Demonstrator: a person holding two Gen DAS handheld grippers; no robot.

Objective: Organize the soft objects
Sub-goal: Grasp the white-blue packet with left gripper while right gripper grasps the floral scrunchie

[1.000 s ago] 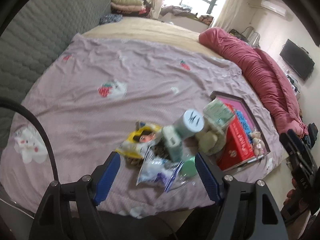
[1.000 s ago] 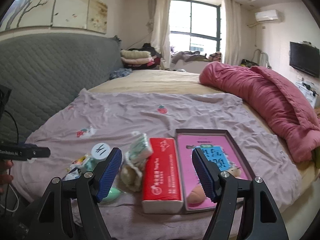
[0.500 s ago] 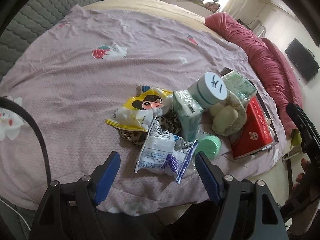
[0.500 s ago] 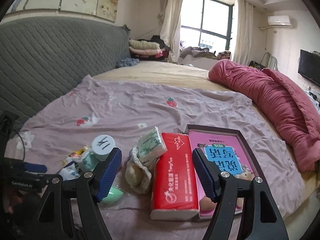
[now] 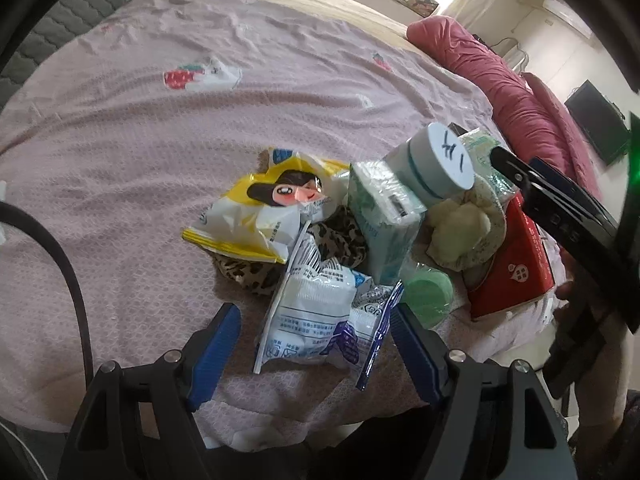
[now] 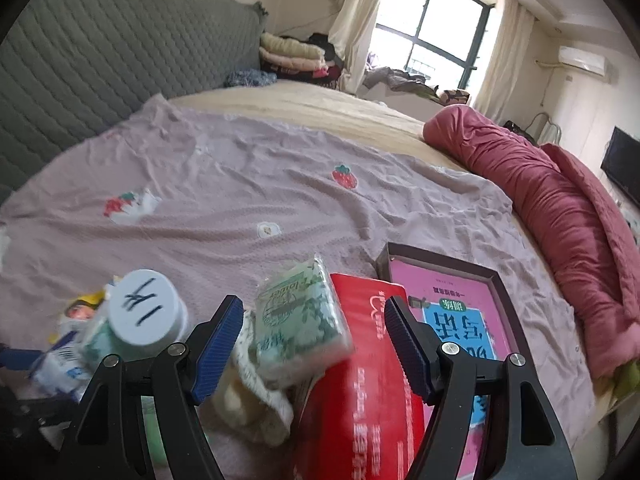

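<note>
**Soft packets heaped at the bed's near edge**

Soft packets sit piled on the pink sheet point(image 5: 120, 184). Left gripper point(image 5: 316, 344) has its jaws spread, a white-blue wipes pack point(image 5: 316, 312) lying between them untouched. At twelve o'clock: a yellow cartoon bag point(image 5: 260, 216) and a green tissue pack point(image 5: 384, 216). Right gripper point(image 6: 314, 344), jaws also spread and empty, hovers over a floral tissue pack point(image 6: 300, 320) and red tissue box point(image 6: 372, 380). Beyond, at one o'clock, lies a pink box point(image 6: 452, 312).

So everything's piled near the front edge of the bed point(image 5: 120, 184): snack bag point(image 5: 256, 216) on the left, wipes packet point(image 5: 316, 316) in front of it, tissue pack point(image 5: 384, 216) leaning under the capped jar point(image 5: 440, 164), tissue box point(image 6: 360, 380) right of those, tray point(image 6: 504, 300) furthest right.
</note>
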